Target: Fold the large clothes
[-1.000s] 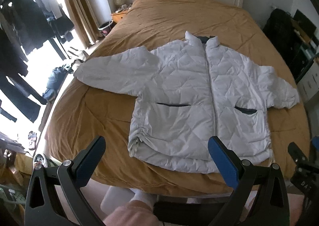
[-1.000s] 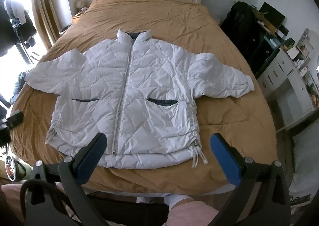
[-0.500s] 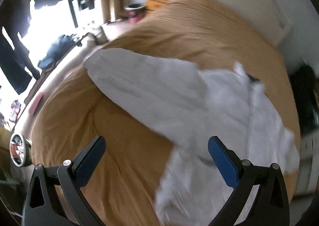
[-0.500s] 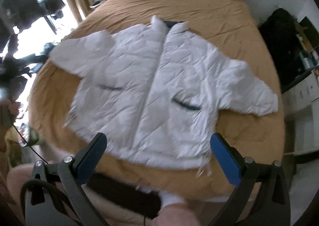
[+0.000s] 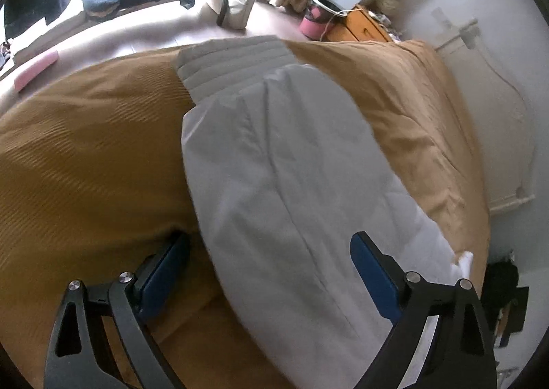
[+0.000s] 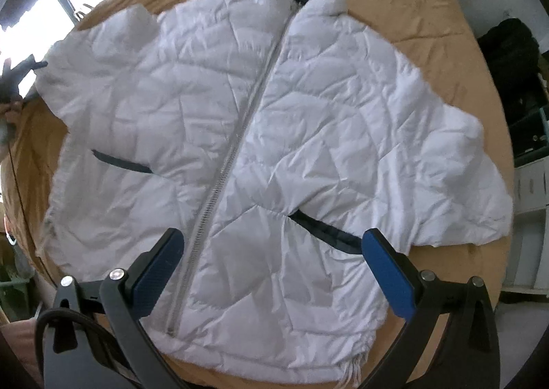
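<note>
White jacket (image 6: 267,135) lies flat on the bed (image 6: 429,18) — left claw (image 5: 271,265) closing astride its sleeve (image 5: 274,162) at the bed's side edge; right claw (image 6: 274,262) released.

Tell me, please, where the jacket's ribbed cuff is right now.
In the left wrist view, the ribbed cuff lies top centre on the brown bedspread, ending the sleeve beyond the left tongs.

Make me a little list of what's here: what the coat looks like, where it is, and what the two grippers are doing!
coat: white puffy jacket, zipped, spread flat, front up
where: on the brown bedspread
sleeve: one sleeve lies between the left gripper's fingers
left gripper: jaws closing around the sleeve, pads not pressing yet
right gripper: open above the jacket's lower front
folded yet: no
</note>
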The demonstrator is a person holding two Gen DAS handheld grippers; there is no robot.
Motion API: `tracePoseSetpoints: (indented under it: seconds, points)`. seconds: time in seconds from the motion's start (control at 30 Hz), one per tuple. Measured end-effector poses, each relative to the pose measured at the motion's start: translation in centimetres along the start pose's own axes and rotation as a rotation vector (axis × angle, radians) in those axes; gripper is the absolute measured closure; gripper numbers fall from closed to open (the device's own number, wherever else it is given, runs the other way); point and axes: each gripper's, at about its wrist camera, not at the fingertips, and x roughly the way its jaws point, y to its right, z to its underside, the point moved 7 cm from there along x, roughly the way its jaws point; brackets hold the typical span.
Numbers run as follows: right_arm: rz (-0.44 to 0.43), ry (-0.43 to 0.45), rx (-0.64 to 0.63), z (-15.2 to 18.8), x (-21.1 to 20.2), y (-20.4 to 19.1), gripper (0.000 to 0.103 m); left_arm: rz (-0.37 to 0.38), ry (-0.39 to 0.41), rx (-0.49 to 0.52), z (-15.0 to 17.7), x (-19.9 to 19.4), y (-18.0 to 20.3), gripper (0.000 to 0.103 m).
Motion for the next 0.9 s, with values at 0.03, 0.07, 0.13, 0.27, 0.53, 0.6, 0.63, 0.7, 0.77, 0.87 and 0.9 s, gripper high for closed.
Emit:
tracePoseSetpoints:
  seconds: [0.03,0.07,0.13,0.27,0.53,0.6,0.63,0.7,0.77,0.87,0.9]
  points:
    - [0.004,0.0,-0.002,0.0,0.6,0.1,0.0,-0.006,0.007,-0.001,-0.2,0.6,-0.1,0.009]
    - [0.01,-0.003,-0.005,-0.2,1.2,0.3,0.0,-0.016,0.024,0.004,-0.5,0.9,-0.1,0.019]
    - [0.031,-0.006,0.007,-0.7,2.3,0.7,0.0,-0.07,0.06,0.046,-0.8,0.8,0.0,0.067]
    - [-0.008,0.025,0.13,-2.2,4.0,1.8,0.0,0.04,0.094,0.036,0.5,-1.1,2.6,0.096]
    - [-0.174,0.101,0.383,-1.9,5.3,5.1,0.0,0.223,0.408,0.237,4.6,-12.8,14.3,0.098]
    - [-0.156,0.117,0.421,-1.6,5.3,6.8,0.0,0.271,0.426,0.324,7.2,-14.4,18.6,0.098]
    - [-0.149,0.126,0.435,-1.6,5.2,7.6,0.0,0.304,0.42,0.365,9.2,-14.7,21.5,0.098]
    - [-0.132,0.15,0.471,-1.3,4.8,9.5,0.0,0.352,0.395,0.441,12.8,-14.5,26.2,0.098]
    - [-0.11,0.175,0.5,-1.0,4.2,11.3,0.0,0.406,0.34,0.527,17.6,-13.1,31.2,0.098]
    - [-0.073,0.215,0.544,0.0,3.2,13.9,0.0,0.449,0.249,0.631,24.5,-9.4,36.7,0.098]
    - [-0.067,0.224,0.557,0.4,3.1,14.5,0.0,0.451,0.22,0.658,26.5,-8.0,37.6,0.098]
